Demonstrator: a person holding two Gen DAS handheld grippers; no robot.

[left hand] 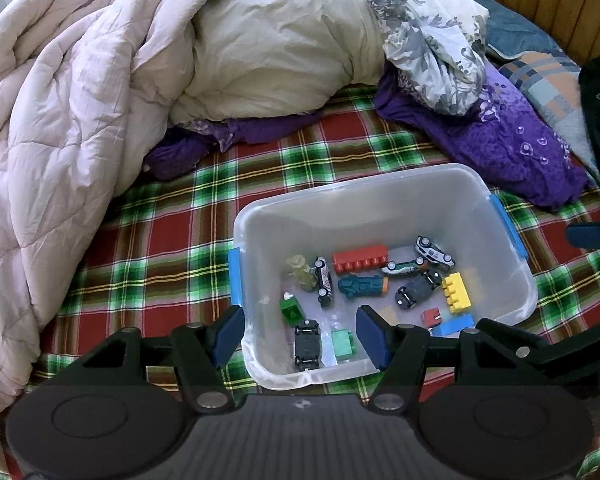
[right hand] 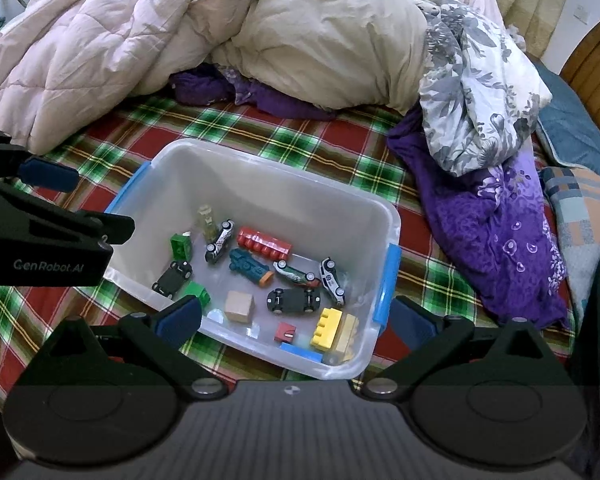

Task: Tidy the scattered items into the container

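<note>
A clear plastic bin (left hand: 500,216) with blue latches sits on the plaid bed sheet; it also shows in the right wrist view (right hand: 260,168). Inside lie several toy cars, a red brick (left hand: 360,258), a yellow brick (left hand: 456,292), a teal toy (left hand: 360,286), green blocks and a wooden cube (right hand: 239,306). My left gripper (left hand: 300,334) is open and empty, hovering over the bin's near left corner. My right gripper (right hand: 296,316) is open and empty, hovering over the bin's near edge. The left gripper's fingers (right hand: 48,176) show at the left of the right wrist view.
A crumpled pink and beige quilt (left hand: 80,100) fills the far and left side of the bed. A floral cover (left hand: 432,40) and purple cloth (left hand: 500,140) lie to the right. A checked pillow (right hand: 580,208) and a wooden headboard (right hand: 592,60) are at far right.
</note>
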